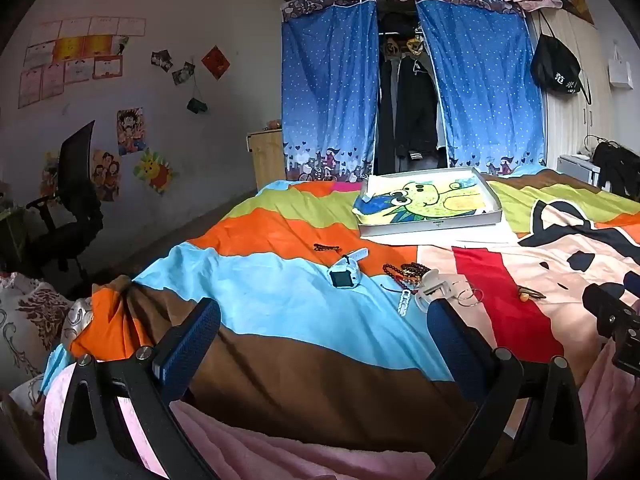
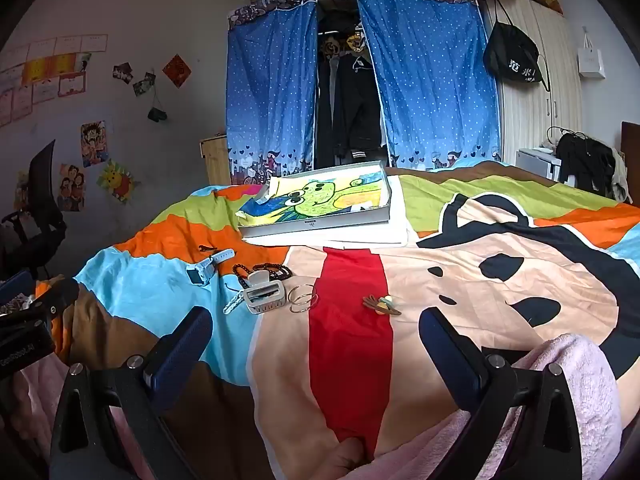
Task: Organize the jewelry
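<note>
Hovering: left tongs apart | right tongs apart | one watch | two bangles

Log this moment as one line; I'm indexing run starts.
phase: start | left gripper: open, empty | right gripper: open, empty | watch, beads, hair clip, bangles: loose on bedspread | box: beyond them
</note>
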Tool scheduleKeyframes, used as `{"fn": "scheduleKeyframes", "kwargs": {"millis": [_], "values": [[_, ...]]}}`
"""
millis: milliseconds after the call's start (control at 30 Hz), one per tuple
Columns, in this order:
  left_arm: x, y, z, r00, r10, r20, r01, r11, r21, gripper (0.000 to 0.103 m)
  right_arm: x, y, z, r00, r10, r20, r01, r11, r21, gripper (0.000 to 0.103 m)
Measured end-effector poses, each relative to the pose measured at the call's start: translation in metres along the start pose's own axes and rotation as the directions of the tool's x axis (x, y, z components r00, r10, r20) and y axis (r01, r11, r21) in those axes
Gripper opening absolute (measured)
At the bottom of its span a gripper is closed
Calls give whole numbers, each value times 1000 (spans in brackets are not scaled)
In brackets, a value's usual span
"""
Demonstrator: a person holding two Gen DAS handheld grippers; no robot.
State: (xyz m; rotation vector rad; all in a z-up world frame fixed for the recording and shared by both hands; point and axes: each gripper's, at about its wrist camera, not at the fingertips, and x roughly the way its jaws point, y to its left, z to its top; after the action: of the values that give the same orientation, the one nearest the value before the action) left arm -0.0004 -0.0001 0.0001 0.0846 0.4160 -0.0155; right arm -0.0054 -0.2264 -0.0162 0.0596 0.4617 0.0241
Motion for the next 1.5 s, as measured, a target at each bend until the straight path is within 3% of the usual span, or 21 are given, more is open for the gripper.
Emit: {"fn": "scheduleKeyframes", "kwargs": {"millis": [1500], "values": [[0,0,0,1000,-1,-6,1,1000,1,101,3,2,-2,1000,-3,-7,3,1000,-5,103]]}}
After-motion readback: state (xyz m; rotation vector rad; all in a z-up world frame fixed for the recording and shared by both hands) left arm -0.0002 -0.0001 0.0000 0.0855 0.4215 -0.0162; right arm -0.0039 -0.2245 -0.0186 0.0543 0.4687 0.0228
